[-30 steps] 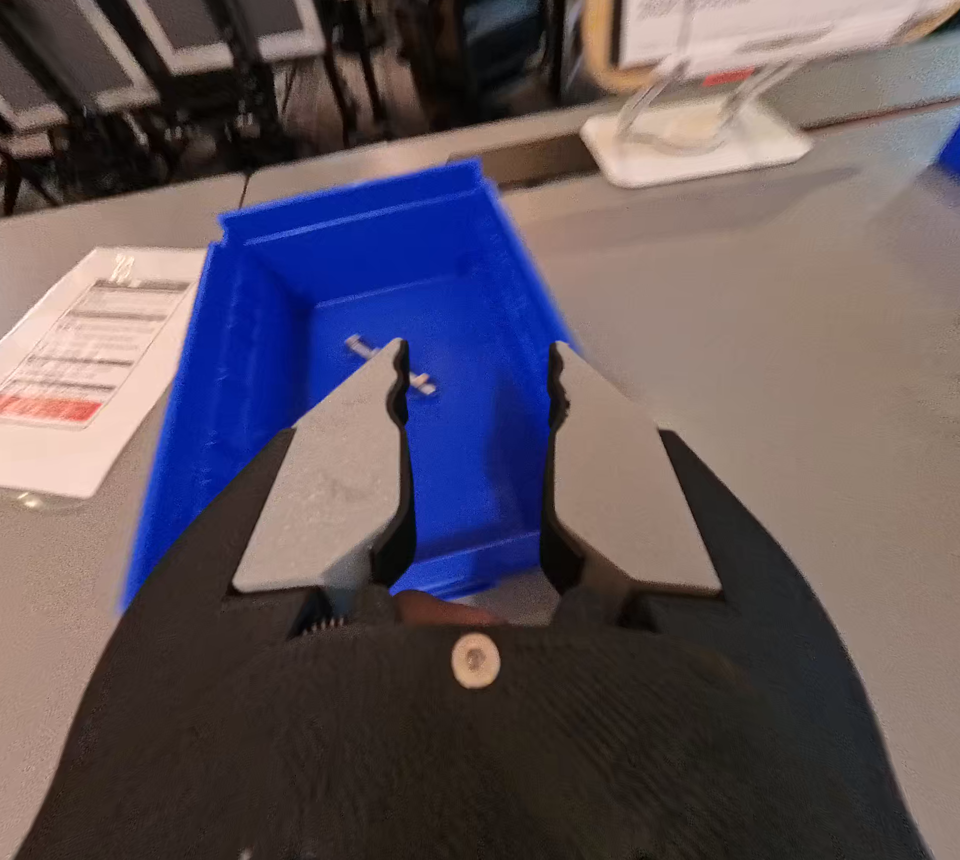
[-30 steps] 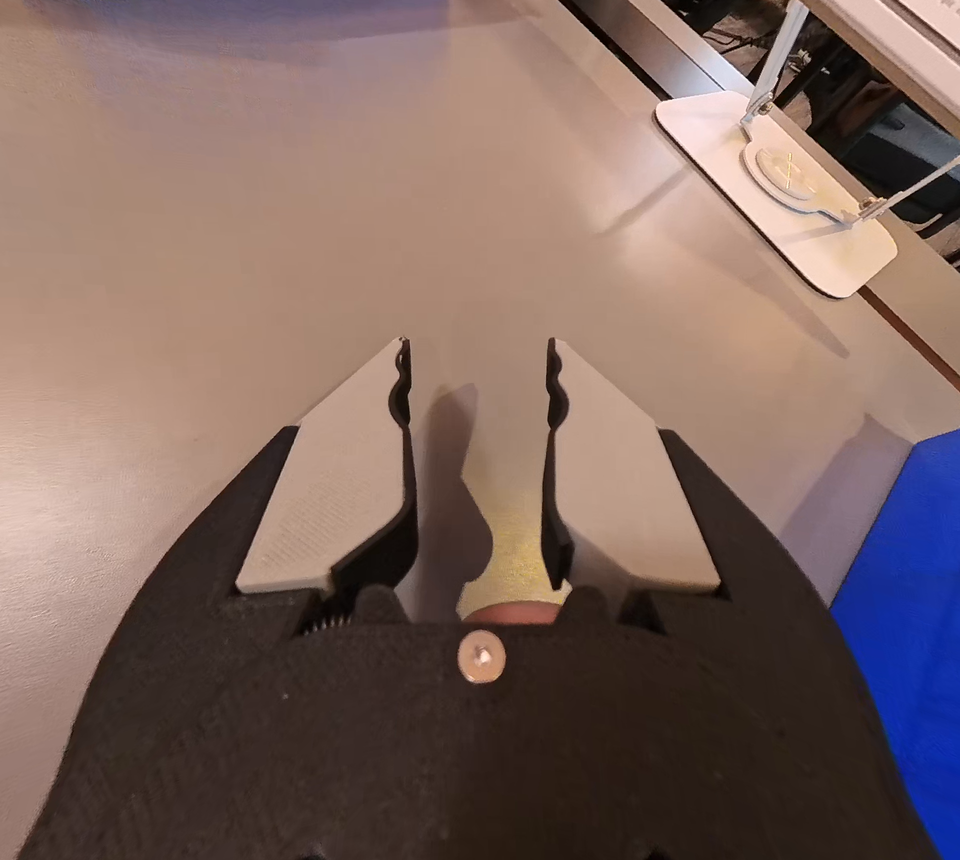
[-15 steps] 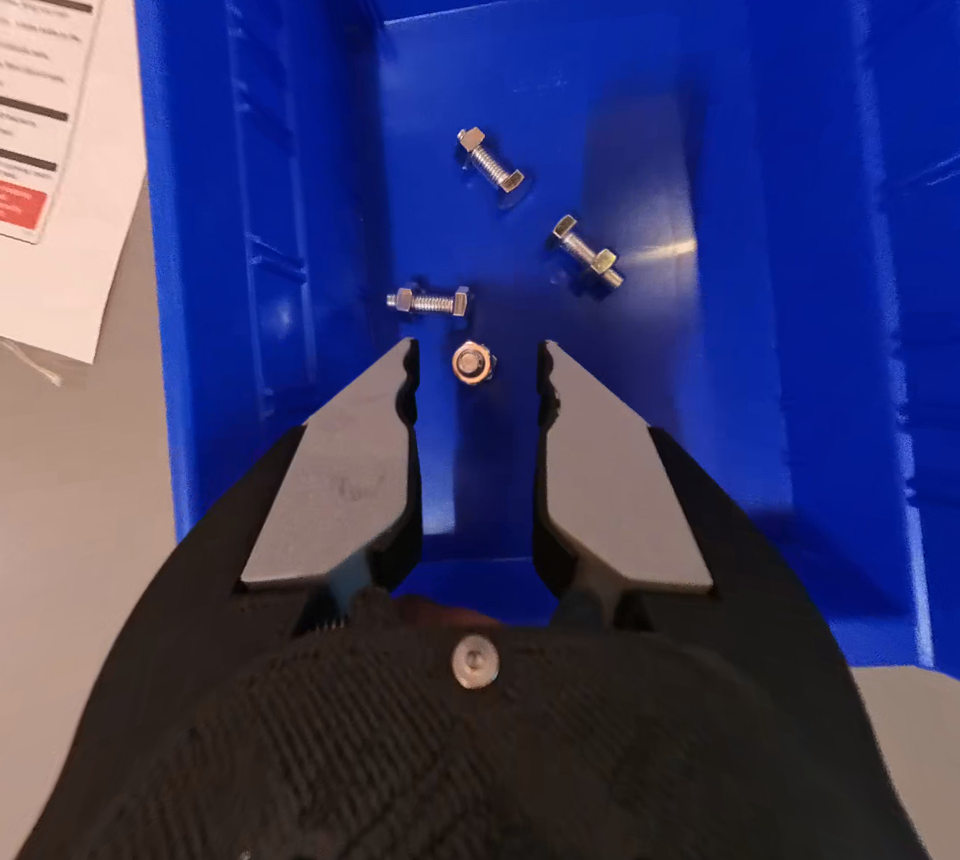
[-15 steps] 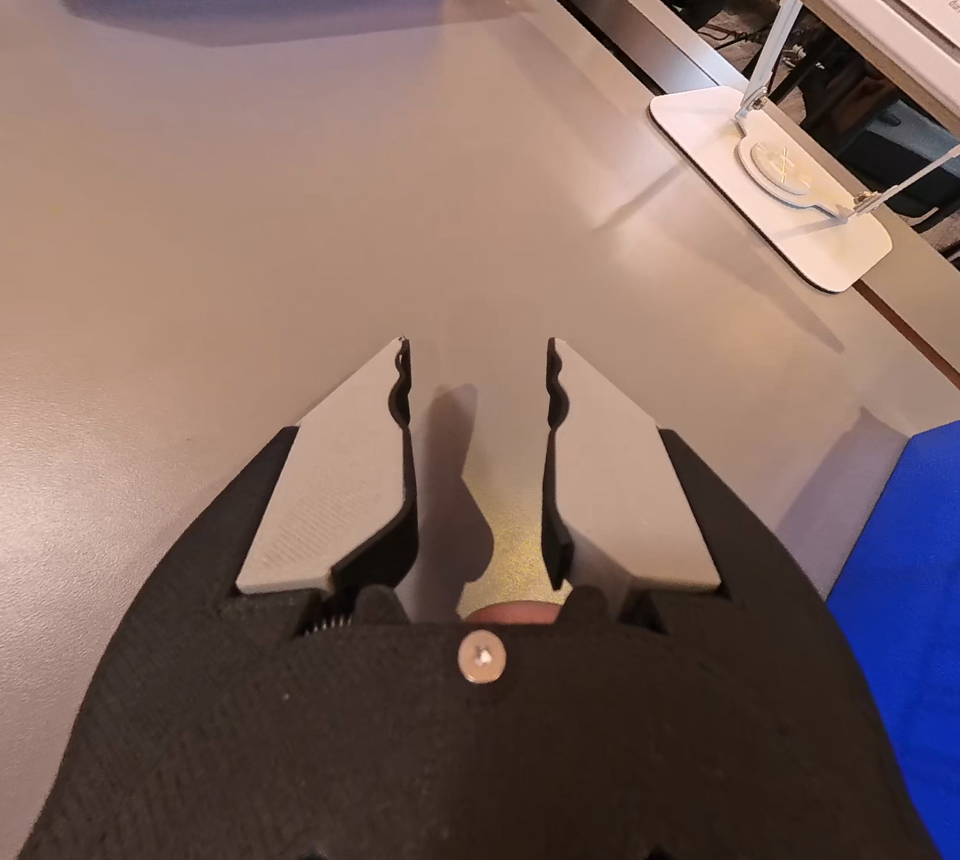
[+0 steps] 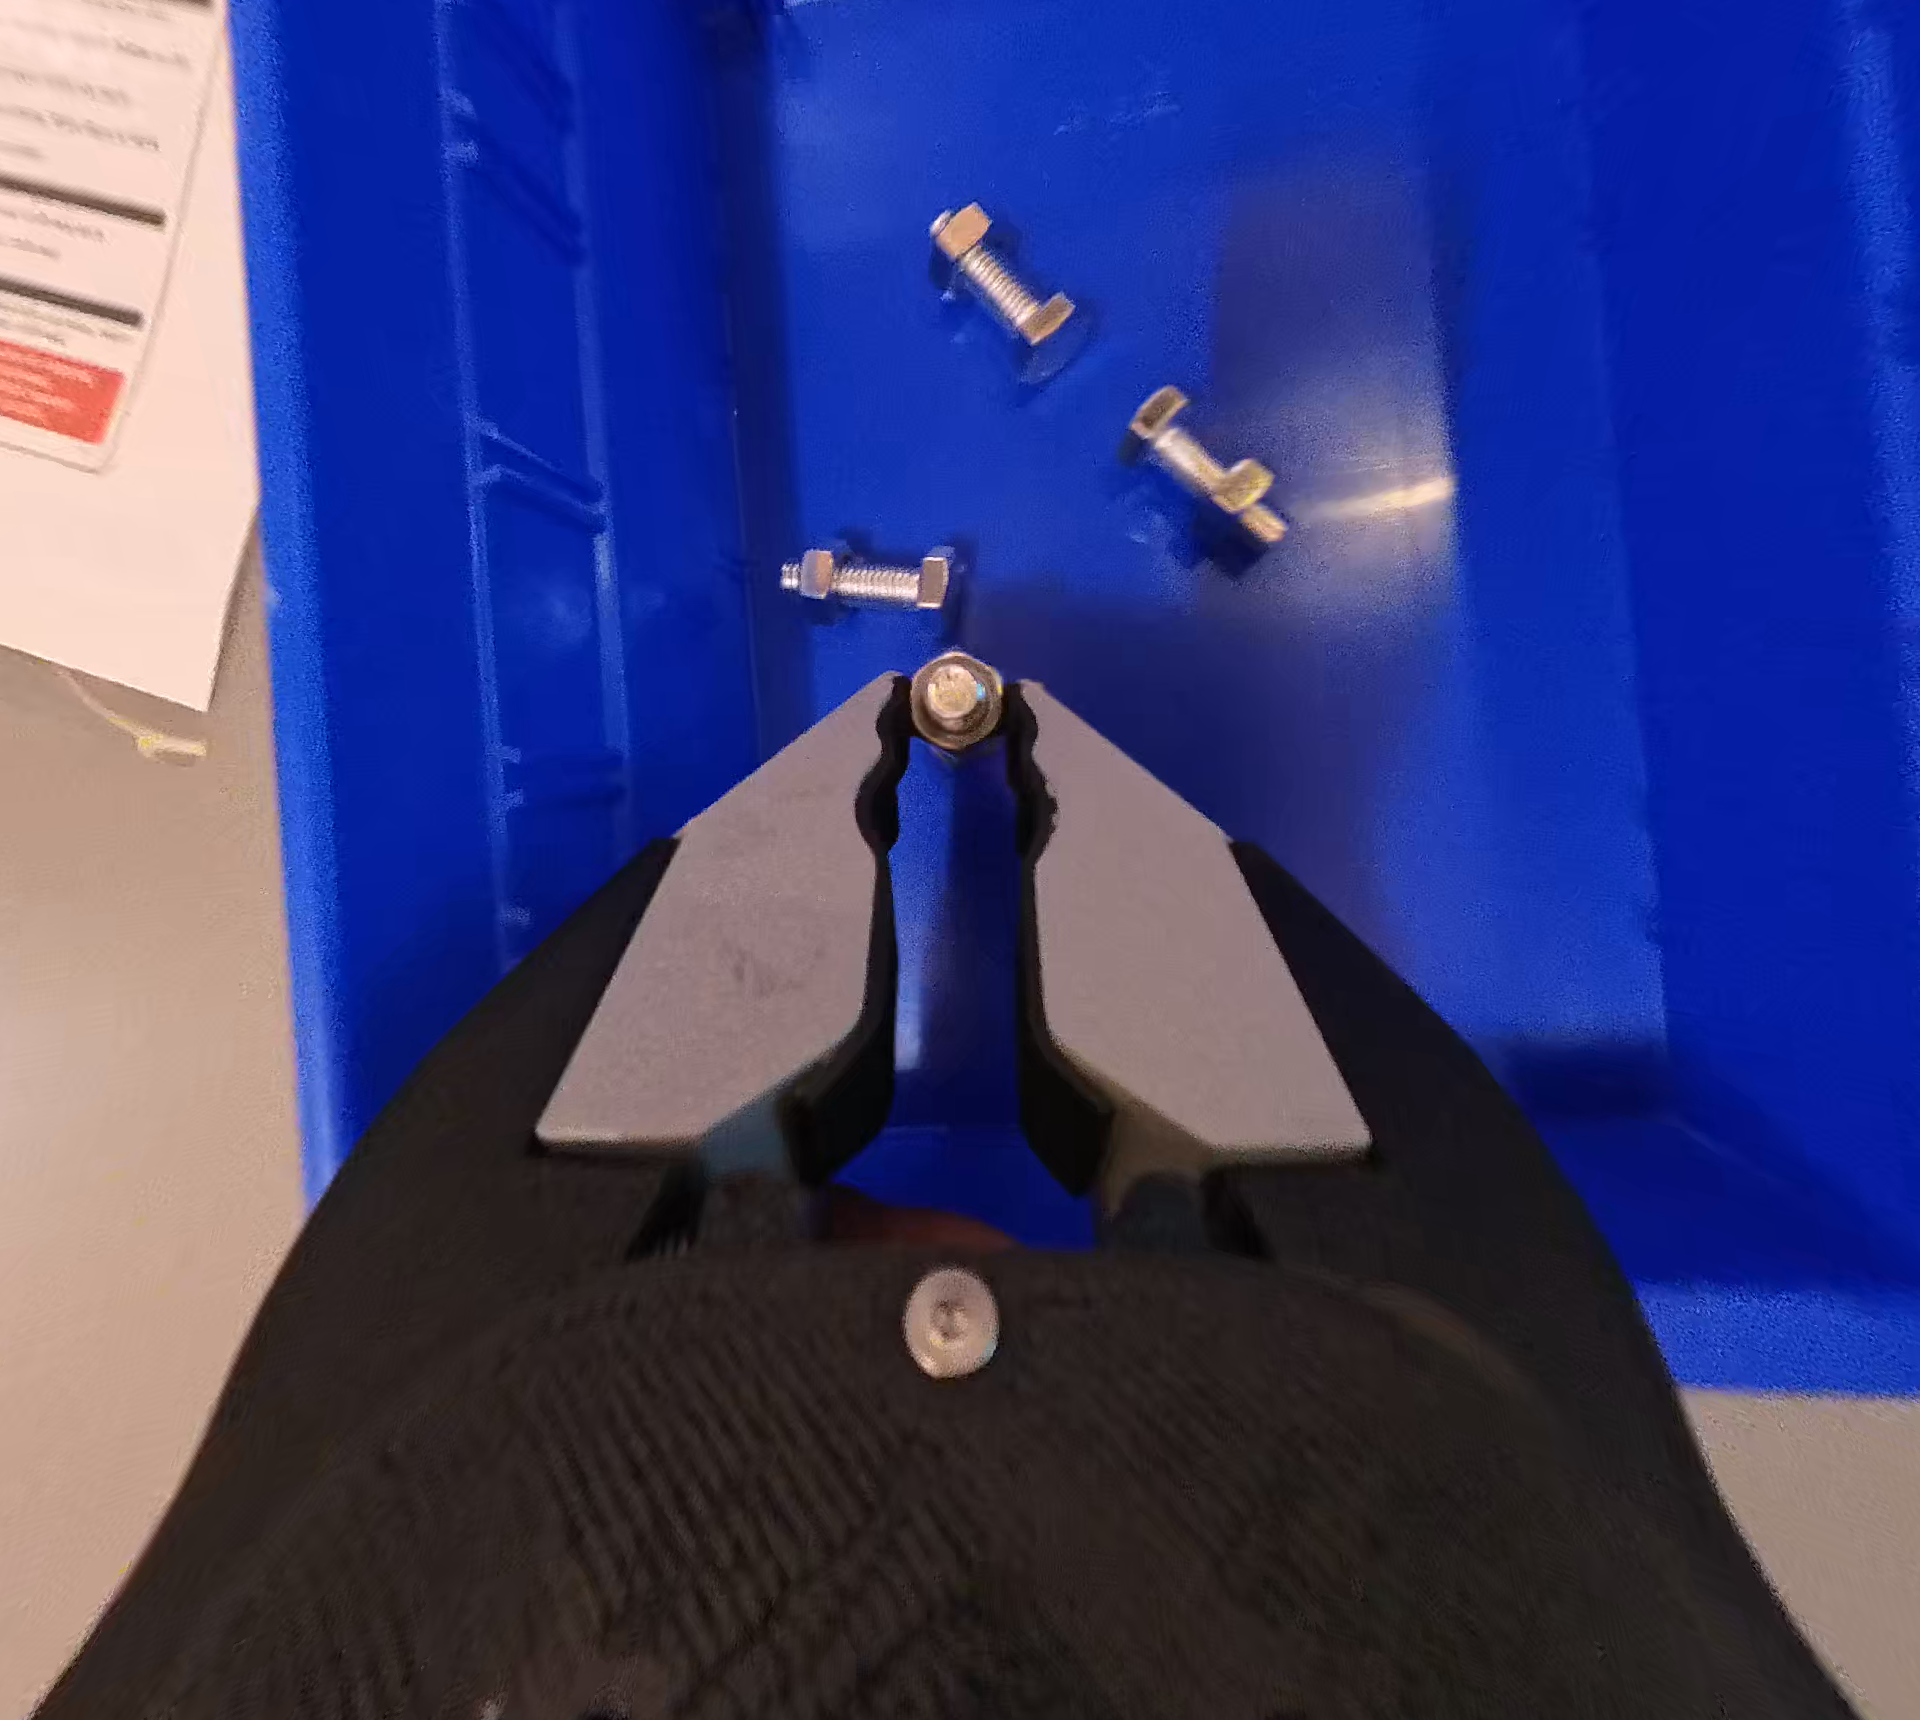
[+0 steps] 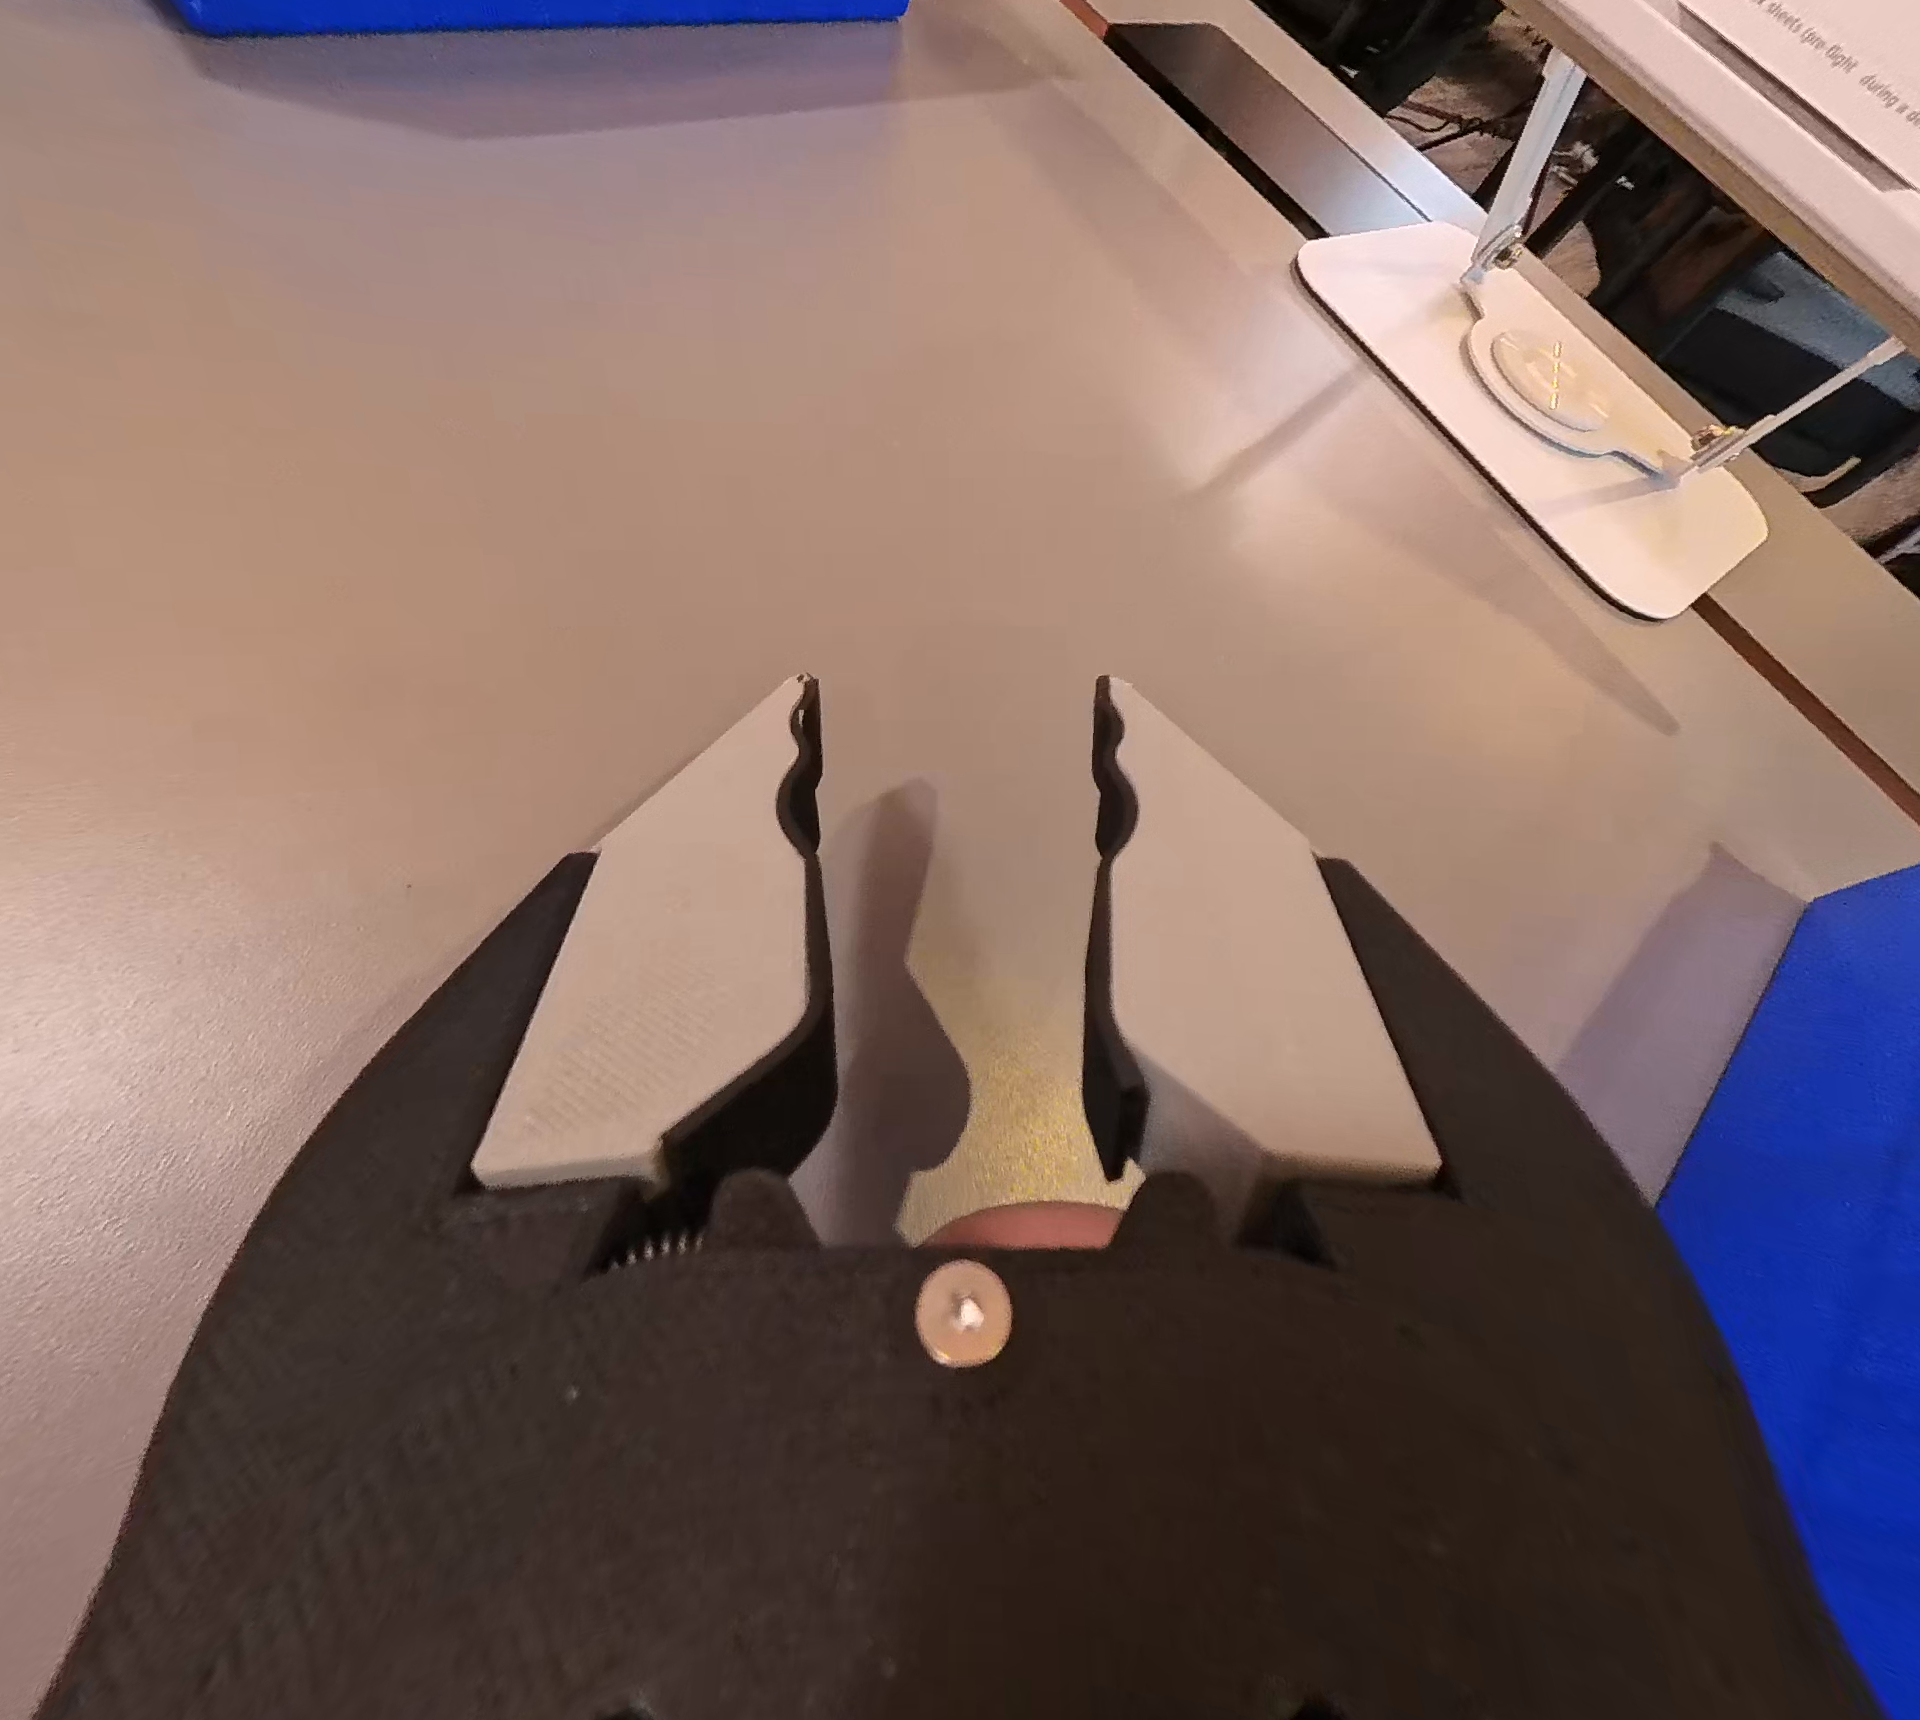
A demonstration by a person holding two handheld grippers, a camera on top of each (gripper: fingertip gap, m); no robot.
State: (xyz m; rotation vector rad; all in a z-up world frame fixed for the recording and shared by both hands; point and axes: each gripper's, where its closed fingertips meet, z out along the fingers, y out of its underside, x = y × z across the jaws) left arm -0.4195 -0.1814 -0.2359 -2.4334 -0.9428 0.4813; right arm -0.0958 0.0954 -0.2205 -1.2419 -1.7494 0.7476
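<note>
Our left hand-held gripper (image 5: 956, 706) pinches an upright bolt (image 5: 954, 700) by its tips inside the blue bin (image 5: 540, 527); so shallow a hold might slip. Our right hand-held gripper (image 6: 957, 696) hangs spread over the bare counter (image 6: 520, 423).

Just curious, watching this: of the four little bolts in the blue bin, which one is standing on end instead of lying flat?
The upright bolt, seen end-on between the left gripper tips. The other three lie flat farther along the bin floor.
</note>
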